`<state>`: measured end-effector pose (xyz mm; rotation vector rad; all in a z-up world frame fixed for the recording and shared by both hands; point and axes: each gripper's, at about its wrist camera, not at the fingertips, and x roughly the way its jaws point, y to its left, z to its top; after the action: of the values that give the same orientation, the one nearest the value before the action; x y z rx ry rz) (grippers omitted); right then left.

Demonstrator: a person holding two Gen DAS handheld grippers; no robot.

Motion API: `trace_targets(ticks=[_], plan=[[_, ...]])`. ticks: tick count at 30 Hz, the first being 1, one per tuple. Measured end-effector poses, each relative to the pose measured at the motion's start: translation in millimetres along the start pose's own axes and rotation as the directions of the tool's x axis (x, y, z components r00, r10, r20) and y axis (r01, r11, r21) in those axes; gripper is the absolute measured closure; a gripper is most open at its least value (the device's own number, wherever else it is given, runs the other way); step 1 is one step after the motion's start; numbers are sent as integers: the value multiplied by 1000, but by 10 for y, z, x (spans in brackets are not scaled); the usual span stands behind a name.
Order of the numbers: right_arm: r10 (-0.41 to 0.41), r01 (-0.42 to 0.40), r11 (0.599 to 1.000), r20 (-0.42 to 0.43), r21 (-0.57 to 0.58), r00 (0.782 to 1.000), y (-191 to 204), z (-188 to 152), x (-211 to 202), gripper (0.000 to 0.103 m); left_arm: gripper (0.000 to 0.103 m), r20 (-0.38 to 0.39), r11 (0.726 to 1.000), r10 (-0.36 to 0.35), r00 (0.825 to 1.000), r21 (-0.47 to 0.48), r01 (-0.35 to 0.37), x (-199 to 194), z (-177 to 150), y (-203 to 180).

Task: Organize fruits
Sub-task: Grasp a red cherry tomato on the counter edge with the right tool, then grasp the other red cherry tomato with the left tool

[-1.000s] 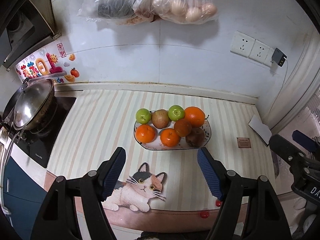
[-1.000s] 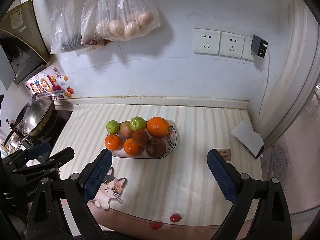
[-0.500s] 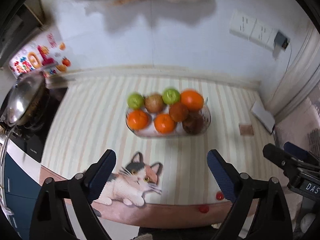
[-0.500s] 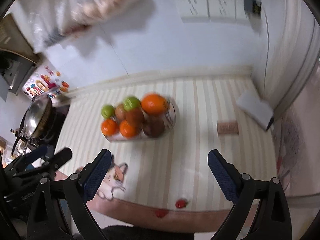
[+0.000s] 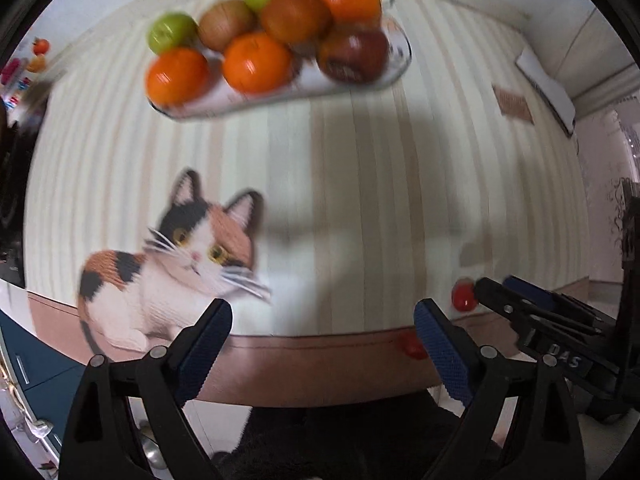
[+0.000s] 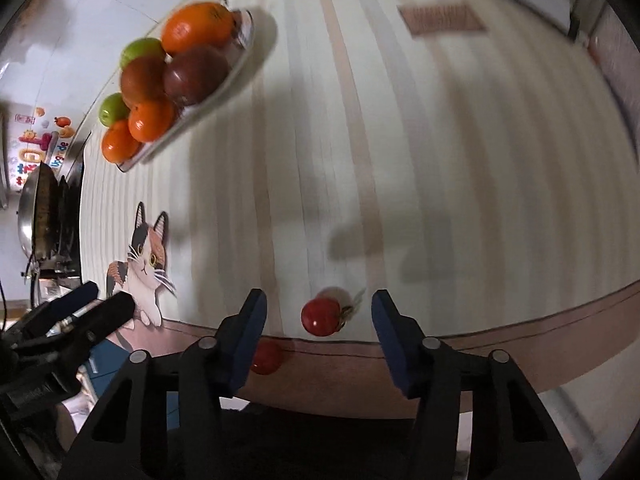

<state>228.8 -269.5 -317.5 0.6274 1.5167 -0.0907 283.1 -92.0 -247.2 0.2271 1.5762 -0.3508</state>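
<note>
1. Striped desk (image 6: 440, 160): pick-up step under way, loose fruit near the front edge.
2. Plate (image 6: 256, 40) well behind, piled with oranges, apples.
3. Right gripper (image 6: 316, 312): jaws closing round, not yet touching, the small red fruit (image 6: 320, 316). Next: squeeze gently, lift.
4. Left gripper (image 5: 322, 328): jaws spread, empty.
5. Fruit: glossy, round, stemmed, likely to roll.

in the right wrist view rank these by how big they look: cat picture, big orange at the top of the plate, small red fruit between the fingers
1. cat picture
2. big orange
3. small red fruit

The red fruit lies nearest the camera and looks smallest anyway, so that ranking is safe.
</note>
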Motion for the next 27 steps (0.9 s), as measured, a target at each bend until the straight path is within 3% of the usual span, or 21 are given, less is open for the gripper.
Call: trace_targets(ticks=[4, 9, 13, 20, 25, 27], plan=[[-15, 15, 1000, -16, 1, 1000, 8, -42, 216, 59, 10, -48, 1000, -19, 999, 10, 20, 149, -67, -30], [-71, 73, 996, 32, -59, 997, 146, -81, 243, 72, 12, -69, 998, -60, 996, 19, 61, 200, -142, -77], [-80, 83, 996, 71, -35, 994, 70, -128, 119, 73, 28, -86, 993, -97, 992, 59, 102, 223, -185, -247], [-106, 102, 994, 107, 44, 989, -284, -229, -108, 73, 36, -147, 973, -143, 979, 160, 166, 418, -292, -722], [-112, 103, 991, 115, 87, 987, -454, -314, -167, 73, 39, -169, 968, -117, 979, 199, 151, 584, -308, -917], [-114, 104, 990, 115, 93, 987, -493, -334, -179, 73, 52, -180, 968, -112, 977, 203, 149, 640, -297, -961]])
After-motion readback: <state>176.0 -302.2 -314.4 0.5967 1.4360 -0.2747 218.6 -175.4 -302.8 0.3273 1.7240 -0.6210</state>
